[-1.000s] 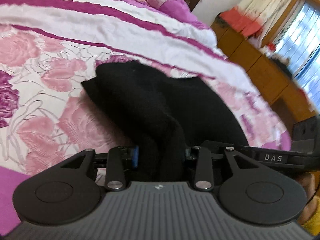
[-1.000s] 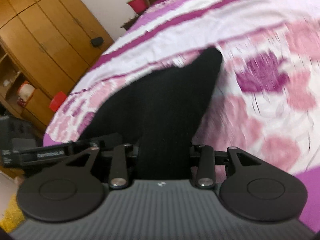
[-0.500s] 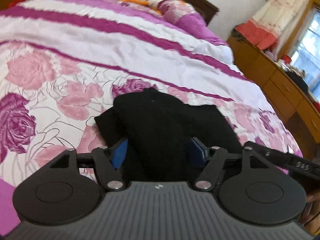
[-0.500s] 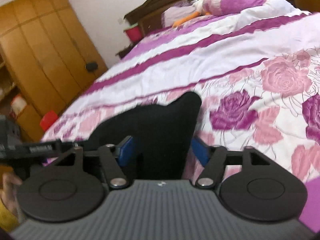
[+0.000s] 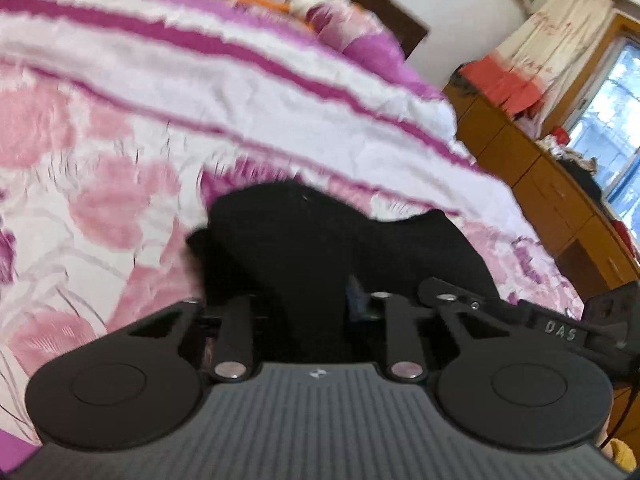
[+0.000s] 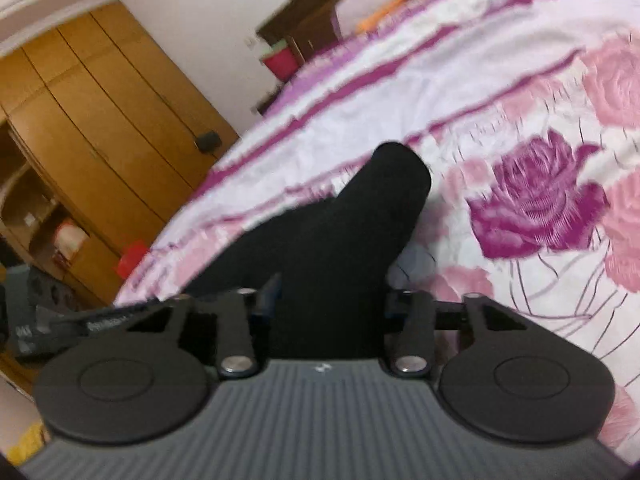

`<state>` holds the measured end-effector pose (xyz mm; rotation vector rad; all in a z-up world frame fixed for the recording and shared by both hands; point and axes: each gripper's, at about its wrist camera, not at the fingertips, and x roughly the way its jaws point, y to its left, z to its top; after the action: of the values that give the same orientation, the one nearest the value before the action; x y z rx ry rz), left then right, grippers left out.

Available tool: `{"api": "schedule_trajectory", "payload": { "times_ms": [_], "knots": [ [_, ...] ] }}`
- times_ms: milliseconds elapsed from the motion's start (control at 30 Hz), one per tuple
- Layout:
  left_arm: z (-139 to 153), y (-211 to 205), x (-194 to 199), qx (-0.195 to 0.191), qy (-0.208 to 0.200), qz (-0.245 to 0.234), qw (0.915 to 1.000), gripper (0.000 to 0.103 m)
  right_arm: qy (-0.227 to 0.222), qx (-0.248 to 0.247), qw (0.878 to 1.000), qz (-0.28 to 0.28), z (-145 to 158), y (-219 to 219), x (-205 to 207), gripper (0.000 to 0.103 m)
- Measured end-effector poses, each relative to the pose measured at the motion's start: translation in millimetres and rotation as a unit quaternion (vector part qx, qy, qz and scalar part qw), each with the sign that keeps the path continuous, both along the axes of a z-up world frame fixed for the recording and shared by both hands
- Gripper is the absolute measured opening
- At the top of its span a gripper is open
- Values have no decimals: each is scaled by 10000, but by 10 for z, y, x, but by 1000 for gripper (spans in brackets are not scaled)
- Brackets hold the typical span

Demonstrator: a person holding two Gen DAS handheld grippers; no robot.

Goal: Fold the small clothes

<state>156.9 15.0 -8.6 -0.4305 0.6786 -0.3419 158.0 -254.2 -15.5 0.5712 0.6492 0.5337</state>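
A small black garment (image 5: 304, 248) lies bunched on the pink and purple floral bedspread (image 5: 100, 152). My left gripper (image 5: 308, 304) is closed on its near edge, and the cloth fills the gap between the fingers. In the right wrist view the same black garment (image 6: 344, 240) rises in a fold toward the bedspread (image 6: 540, 152). My right gripper (image 6: 328, 300) is closed on its near part. The fingertips of both grippers are hidden by the cloth. The other gripper's arm shows at the edge of each view.
Pillows and a dark wooden headboard (image 5: 360, 4) are at the far end of the bed. A wooden dresser (image 5: 560, 208) and a window stand to the right. A wooden wardrobe (image 6: 100, 128) and a red bin (image 6: 280, 60) stand to the left.
Both grippers opened half a second ago and have closed again on the black garment. Both views are tilted and blurred with motion now.
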Motion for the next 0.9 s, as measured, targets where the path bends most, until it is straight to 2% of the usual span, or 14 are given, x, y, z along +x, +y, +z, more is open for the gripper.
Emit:
{"api": "schedule_trajectory", "payload": {
  "times_ms": [67,133,200,300,400,467,567,700,833,900],
  "knots": [
    [138,20,-55,-94,-293,-29,9995,21,-288,156,9994,78,138,-8,-54,40],
    [273,4,-51,68,-629,-19,9980,21,-643,-18,9979,71,295,41,-85,40],
    [337,-25,18,298,-798,-59,9964,21,-846,-204,9962,24,412,100,-33,40],
    [258,-34,214,522,-655,-30,9965,22,-858,-561,9947,-43,405,196,148,41],
    [40,-36,404,768,-382,44,9963,22,-653,-992,9927,-190,241,303,330,44],
    [-91,-22,475,763,-276,65,9967,24,-527,-1174,9913,-280,119,289,384,47],
    [-189,6,517,776,-214,90,9967,26,-390,-1038,9933,-318,-43,230,454,52],
    [-222,0,530,826,-169,107,9964,29,-449,-1074,9927,-329,-110,249,476,56],
    [-97,11,476,851,-144,86,9962,33,-361,-981,9939,-363,-51,235,430,57],
    [4,1,403,1003,-156,103,9948,36,-347,-1047,9931,-409,55,228,376,58]
  ]
}}
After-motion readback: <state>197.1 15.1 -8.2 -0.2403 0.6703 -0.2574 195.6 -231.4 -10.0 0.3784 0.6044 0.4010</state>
